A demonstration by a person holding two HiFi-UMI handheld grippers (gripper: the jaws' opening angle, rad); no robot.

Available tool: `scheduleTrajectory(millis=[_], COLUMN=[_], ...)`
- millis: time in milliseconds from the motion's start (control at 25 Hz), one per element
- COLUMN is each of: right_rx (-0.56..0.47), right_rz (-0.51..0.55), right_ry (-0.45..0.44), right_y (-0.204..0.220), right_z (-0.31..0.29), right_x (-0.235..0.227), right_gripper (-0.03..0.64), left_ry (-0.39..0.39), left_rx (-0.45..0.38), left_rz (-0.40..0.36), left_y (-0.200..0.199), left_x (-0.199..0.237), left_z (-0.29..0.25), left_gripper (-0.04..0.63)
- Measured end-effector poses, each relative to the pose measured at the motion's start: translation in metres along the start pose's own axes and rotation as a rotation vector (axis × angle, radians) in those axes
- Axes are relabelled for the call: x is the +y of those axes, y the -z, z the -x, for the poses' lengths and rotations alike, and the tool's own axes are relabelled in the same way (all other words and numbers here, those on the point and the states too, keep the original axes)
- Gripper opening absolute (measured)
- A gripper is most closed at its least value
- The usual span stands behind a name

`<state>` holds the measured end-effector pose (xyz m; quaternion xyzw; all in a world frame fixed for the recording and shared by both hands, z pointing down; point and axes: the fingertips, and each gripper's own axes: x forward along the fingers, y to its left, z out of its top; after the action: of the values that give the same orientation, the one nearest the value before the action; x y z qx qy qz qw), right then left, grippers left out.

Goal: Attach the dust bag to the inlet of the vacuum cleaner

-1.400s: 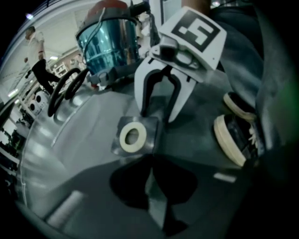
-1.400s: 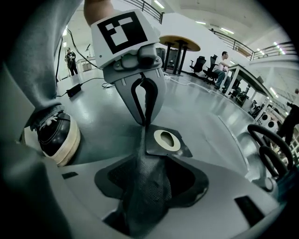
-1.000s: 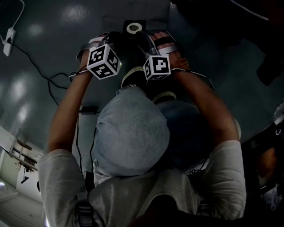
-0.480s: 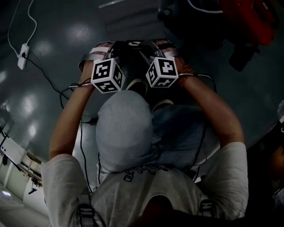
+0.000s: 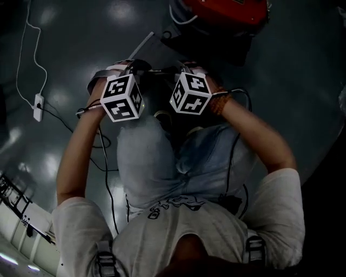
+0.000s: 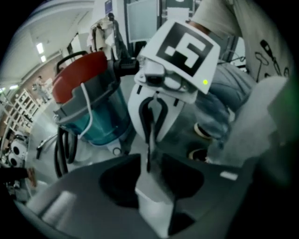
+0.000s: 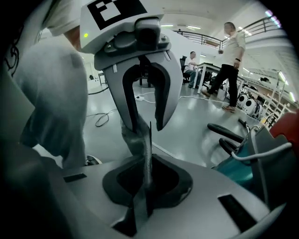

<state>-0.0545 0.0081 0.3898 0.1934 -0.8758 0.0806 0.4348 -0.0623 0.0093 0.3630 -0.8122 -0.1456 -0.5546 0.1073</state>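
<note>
**Entry: dust-bag fitting, bag in carry**

1. The right hand-held gripper (image 6: 150,136), with a marker cube (image 5: 189,92) on top. Its jaws have just been closing and are clamped on the thin dark collar (image 7: 148,158) of the dust bag (image 5: 146,162).
2. The left hand-held gripper (image 7: 145,125), also with a marker cube (image 5: 121,97). Its jaws have just been opening and stand apart. The collar and a fold of grey cloth lie between them, with one finger (image 7: 129,109) against the cloth and the other clear of it.
3. The dust bag is pale grey. It hangs from the collar over the person's jeans (image 5: 216,157), off the floor (image 5: 70,48).
4. The shoes (image 6: 203,131) are on the floor below the bag.
5. The power strip (image 5: 38,103), with a white cable, lies on the floor to the left, well apart.
6. The vacuum cleaner (image 5: 227,12) has a red lid, a teal body and a black hose (image 7: 229,135). It stands on the floor beyond both grippers, apart from the bag. Its inlet is not in view.
7. The people (image 7: 232,56) are in the far background.

**Status:** The bag is lifted and held by its collar. It is not yet at the machine. Carrying the collar to the inlet, lining it up and seating it all appear to be outstanding.

**Change from a second ago:** Both cubes sat higher in the head view, over a dark square with a pale ring. The vacuum cleaner was out of frame and now fills the top edge. The power strip has slid down the left side.
</note>
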Motion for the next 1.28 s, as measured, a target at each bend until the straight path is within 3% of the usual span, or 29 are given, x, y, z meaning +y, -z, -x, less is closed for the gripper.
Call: scheduleTrajectory(millis=[160,240,320,600,760,1000,1280], right_rx=[-0.001,0.011,0.027,0.061,0.11,0.148,0.172], right_rz=[-0.012,-0.034,-0.06,-0.154,-0.153,-0.149,-0.12], right_ry=[-0.038,-0.026,-0.004,0.08,0.184,0.325,0.354], right_y=[0.007,0.016,0.025,0.054,0.072,0.087,0.093], right_z=[0.037,0.056,0.077,0.14,0.175,0.223,0.238], right_x=[0.023,0.027,0.028,0.032,0.023,-0.022,-0.054], right_gripper=[0.035,0.035,0.035,0.035,0.034,0.034,0.036], left_ry=[0.139,0.174,0.187,0.214,0.146,-0.003,-0.083], left_rx=[0.017,0.019,0.016,-0.048,-0.085,-0.128,-0.132], left_rz=[-0.058,-0.105,-0.157,-0.27,-0.331,-0.317,-0.289], left_y=[-0.036,-0.053,-0.072,-0.139,-0.181,-0.229,-0.246], left_x=[-0.023,-0.031,-0.036,-0.04,-0.03,0.013,0.041], left_z=[0.008,0.008,0.009,0.018,0.02,0.031,0.034], left_gripper=[0.149,0.121,0.086,0.058,0.038,0.035,0.035])
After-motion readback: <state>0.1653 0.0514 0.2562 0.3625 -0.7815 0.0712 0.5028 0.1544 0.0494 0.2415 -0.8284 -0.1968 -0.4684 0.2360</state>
